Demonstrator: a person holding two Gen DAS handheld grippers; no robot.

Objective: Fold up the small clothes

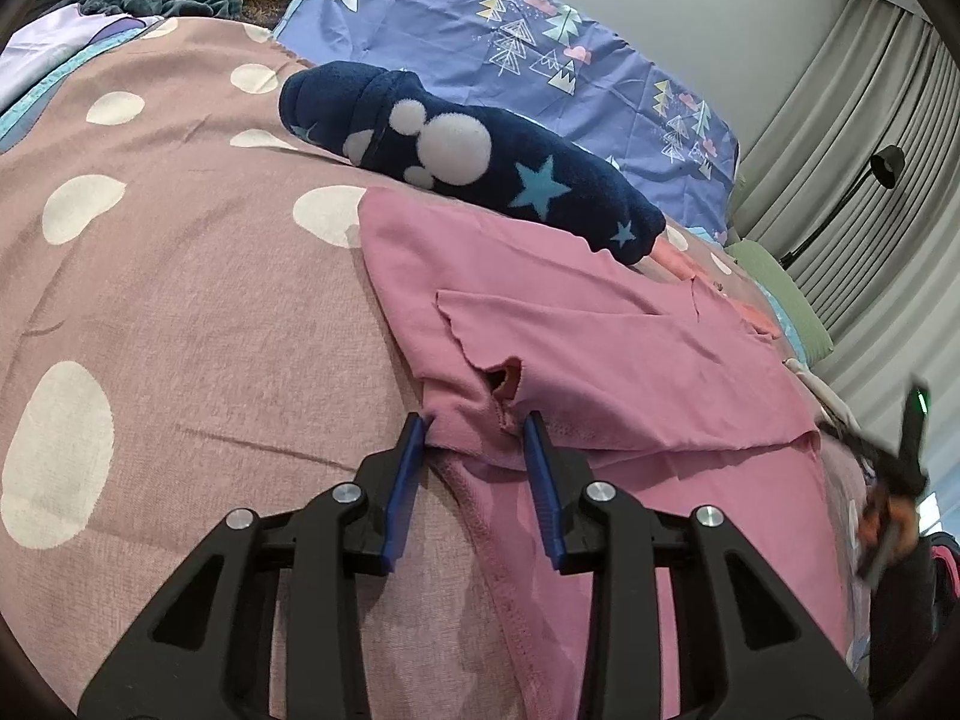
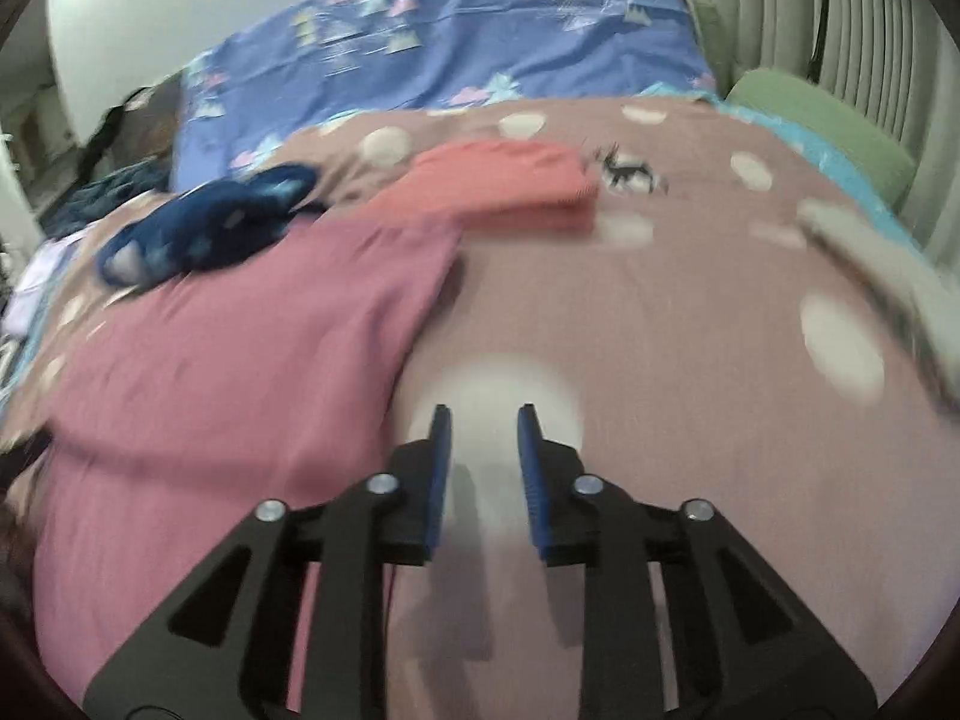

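A pink garment (image 1: 600,348) lies partly folded on the spotted bedspread (image 1: 180,300). My left gripper (image 1: 477,423) is shut on a bunched corner of its near edge, and the cloth fills the gap between the blue pads. In the right wrist view the same pink garment (image 2: 240,360) lies to the left. My right gripper (image 2: 485,414) hovers beside it over a white dot of the bedspread (image 2: 660,300), its jaws apart with nothing between them. The right wrist view is blurred. The right gripper (image 1: 894,480) also shows as a blur at the right edge of the left wrist view.
A navy fleece garment with stars (image 1: 468,156) (image 2: 210,228) lies behind the pink one. A coral garment (image 2: 504,180) sits further back. Beyond are a blue tree-print pillow (image 1: 510,42), a green cushion (image 2: 822,114), curtains (image 1: 870,120) and a lamp (image 1: 888,165).
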